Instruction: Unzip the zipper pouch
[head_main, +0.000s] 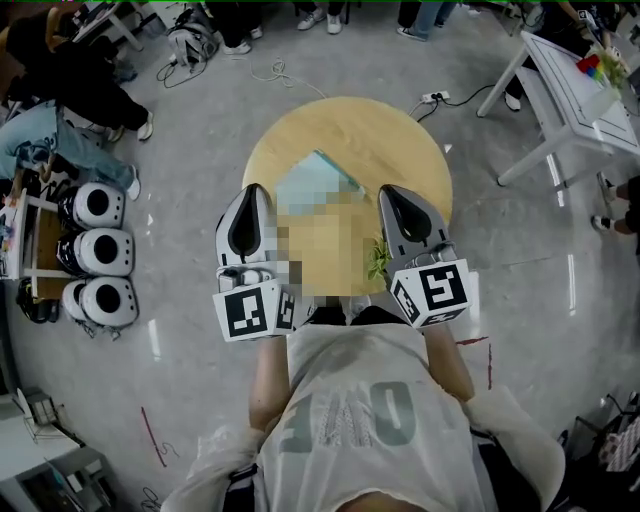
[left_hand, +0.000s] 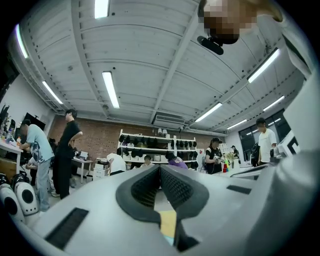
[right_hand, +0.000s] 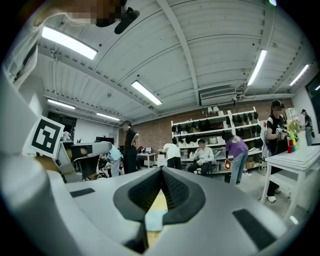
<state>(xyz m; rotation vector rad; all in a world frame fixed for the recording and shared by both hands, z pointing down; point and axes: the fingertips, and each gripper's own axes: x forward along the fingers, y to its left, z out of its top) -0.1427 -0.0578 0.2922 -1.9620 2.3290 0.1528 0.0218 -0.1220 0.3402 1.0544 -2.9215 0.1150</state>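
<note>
A pale blue zipper pouch (head_main: 318, 180) lies flat on the round wooden table (head_main: 400, 140), partly hidden by a mosaic patch. My left gripper (head_main: 254, 190) hovers at the pouch's left, jaws shut with nothing between them. At the pouch's right my right gripper (head_main: 391, 192) is likewise shut and empty. Both point roughly level, away from the person. In the left gripper view the ribbed pads (left_hand: 172, 185) meet at the tip of the left gripper (left_hand: 160, 168). The right gripper (right_hand: 161, 171) shows the same, with a strip of blue pouch (right_hand: 153, 220) seen below its pads.
A small green sprig (head_main: 378, 262) lies on the table's near edge by the right gripper. White round helmets (head_main: 100, 250) sit on a rack at the left. A white table (head_main: 570, 90) stands at the far right, a power strip and cable (head_main: 435, 97) beyond the round table. People stand around.
</note>
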